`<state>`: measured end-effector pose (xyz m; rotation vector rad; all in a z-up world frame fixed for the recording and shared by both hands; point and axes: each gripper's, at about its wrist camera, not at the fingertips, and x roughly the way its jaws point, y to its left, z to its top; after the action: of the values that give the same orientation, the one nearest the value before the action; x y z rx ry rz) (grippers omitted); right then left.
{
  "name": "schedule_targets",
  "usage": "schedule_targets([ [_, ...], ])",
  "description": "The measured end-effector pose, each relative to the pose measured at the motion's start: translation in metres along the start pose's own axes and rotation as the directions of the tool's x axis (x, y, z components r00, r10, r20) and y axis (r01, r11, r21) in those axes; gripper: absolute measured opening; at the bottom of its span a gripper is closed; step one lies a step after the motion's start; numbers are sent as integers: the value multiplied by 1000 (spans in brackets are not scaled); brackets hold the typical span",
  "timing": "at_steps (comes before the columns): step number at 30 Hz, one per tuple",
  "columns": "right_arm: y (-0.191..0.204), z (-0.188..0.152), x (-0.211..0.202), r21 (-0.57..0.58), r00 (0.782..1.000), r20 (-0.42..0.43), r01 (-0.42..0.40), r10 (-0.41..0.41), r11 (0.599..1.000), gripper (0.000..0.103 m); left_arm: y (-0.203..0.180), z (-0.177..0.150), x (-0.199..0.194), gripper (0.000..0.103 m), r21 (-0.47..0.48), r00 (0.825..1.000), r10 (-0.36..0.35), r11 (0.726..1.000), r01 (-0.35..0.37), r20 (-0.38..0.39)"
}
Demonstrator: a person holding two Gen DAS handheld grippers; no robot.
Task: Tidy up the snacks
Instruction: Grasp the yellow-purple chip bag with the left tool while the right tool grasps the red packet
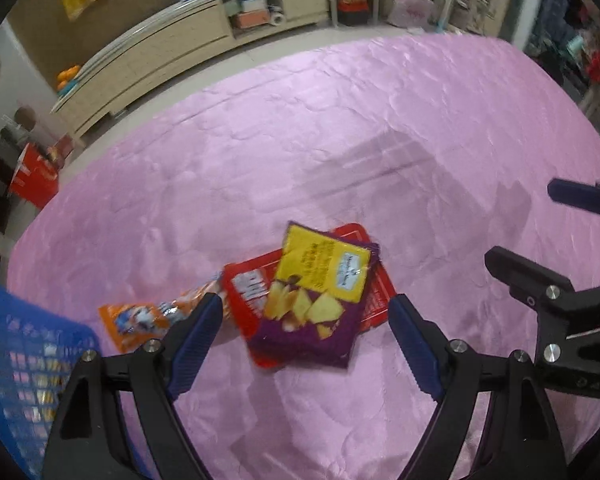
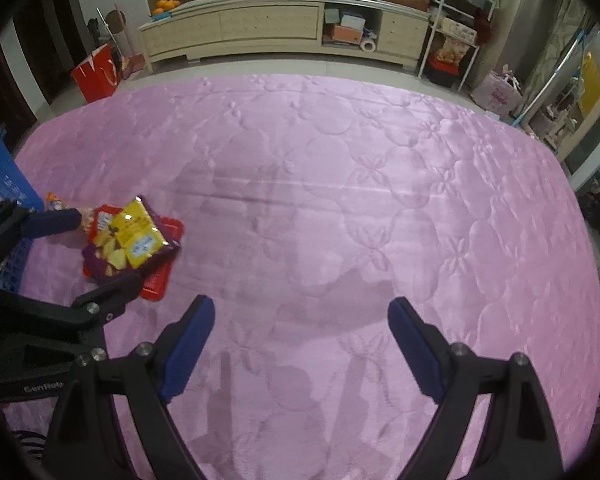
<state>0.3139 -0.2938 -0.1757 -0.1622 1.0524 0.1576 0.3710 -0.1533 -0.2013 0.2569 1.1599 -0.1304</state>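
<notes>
Hovering over the snack pile on the pink quilted bed (image 1: 380,128); left gripper (image 1: 306,316) spread wide, grasping nothing, purple-and-yellow chip bag (image 1: 314,292) lying dead ahead between its fingers, long axis running roughly away from the camera; stacked on a red packet (image 1: 246,286), orange packet (image 1: 132,320) just left, blue basket (image 1: 16,360) beyond; right gripper (image 2: 302,320) likewise released, well apart over bare quilt; left clearly nearer.

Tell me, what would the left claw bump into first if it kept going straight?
Probably the purple-and-yellow chip bag, lying on top of the red packet. The left claw is open around that pile, though how far above it is hard to tell.
</notes>
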Motion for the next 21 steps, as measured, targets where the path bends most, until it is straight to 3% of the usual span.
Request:
schedule_targets([
  [7, -6, -4, 2, 24, 1000, -17, -8, 8, 1000, 91, -17, 3, 12, 82, 93, 1000, 30, 995, -30, 0],
  [15, -8, -4, 5, 40, 998, -36, -46, 48, 998, 91, -21, 9, 10, 49, 109, 1000, 4, 994, -3, -8],
  [21, -3, -6, 8, 36, 998, -44, -50, 52, 998, 91, -25, 2, 5, 46, 113, 1000, 18, 993, -18, 1],
])
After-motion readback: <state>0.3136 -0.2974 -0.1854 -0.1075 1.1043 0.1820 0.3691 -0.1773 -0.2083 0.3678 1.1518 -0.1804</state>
